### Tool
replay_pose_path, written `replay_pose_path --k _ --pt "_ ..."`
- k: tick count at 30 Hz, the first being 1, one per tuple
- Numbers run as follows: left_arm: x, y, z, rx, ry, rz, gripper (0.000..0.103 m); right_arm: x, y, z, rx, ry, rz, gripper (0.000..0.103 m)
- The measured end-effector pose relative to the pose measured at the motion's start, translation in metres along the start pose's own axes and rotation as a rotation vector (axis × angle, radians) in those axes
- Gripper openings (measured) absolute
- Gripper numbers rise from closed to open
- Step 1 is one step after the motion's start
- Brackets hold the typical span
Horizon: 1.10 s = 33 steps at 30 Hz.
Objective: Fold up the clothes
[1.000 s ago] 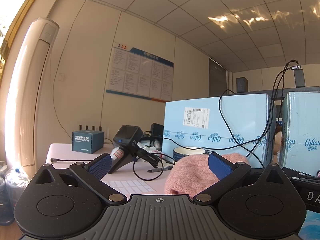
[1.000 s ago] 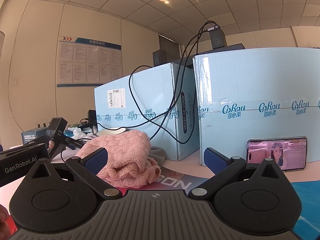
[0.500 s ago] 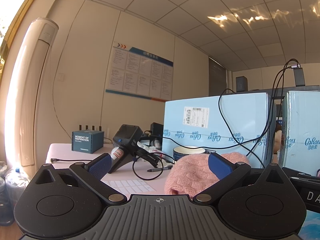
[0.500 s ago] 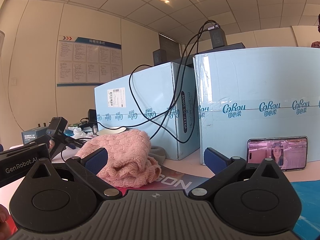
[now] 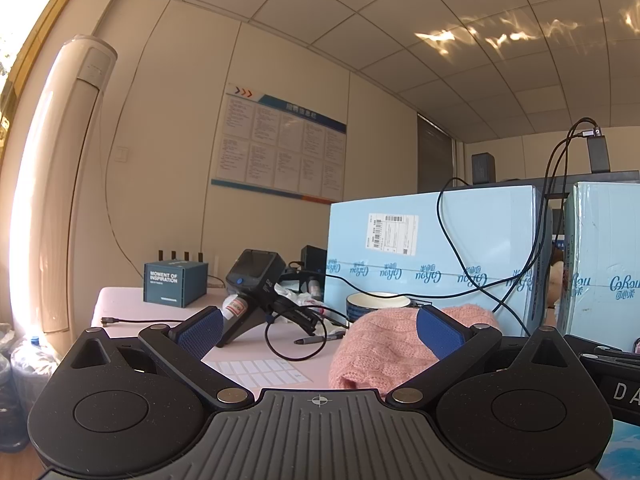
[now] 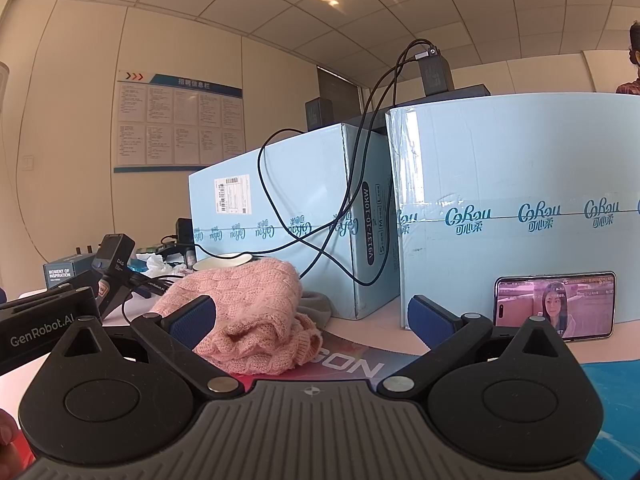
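A pink knitted garment [image 5: 384,344] lies bunched on the table; it also shows in the right wrist view [image 6: 248,312]. My left gripper [image 5: 318,330] is open and empty, low at table height, with the garment just ahead of its right finger [image 5: 438,336]. My right gripper [image 6: 312,318] is open and empty, with the garment ahead of its left finger [image 6: 192,316]. Neither gripper touches the garment.
Two light blue cartons [image 6: 304,216] [image 6: 516,208] stand behind the garment with black cables [image 6: 320,240] hanging over them. A phone [image 6: 554,306] leans on the right carton. A bowl [image 5: 378,304], a pen [image 5: 320,338], a handheld scanner [image 5: 252,280] and a small dark box [image 5: 174,282] lie to the left.
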State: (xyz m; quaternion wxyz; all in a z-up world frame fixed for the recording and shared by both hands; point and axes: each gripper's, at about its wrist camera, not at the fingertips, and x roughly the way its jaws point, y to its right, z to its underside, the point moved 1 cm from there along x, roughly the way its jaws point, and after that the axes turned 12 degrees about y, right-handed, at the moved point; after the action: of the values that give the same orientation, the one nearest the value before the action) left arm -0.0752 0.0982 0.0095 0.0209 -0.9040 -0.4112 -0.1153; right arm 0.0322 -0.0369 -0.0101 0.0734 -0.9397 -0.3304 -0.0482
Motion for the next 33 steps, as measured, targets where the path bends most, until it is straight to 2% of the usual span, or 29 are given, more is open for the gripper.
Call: replay_pose_path --k 33 --pt "0.0022 0.0007 0.0006 0.000 0.003 0.001 0.103 0.0002 -0.0006 0.0002 0.002 -0.004 0.000 0.103"
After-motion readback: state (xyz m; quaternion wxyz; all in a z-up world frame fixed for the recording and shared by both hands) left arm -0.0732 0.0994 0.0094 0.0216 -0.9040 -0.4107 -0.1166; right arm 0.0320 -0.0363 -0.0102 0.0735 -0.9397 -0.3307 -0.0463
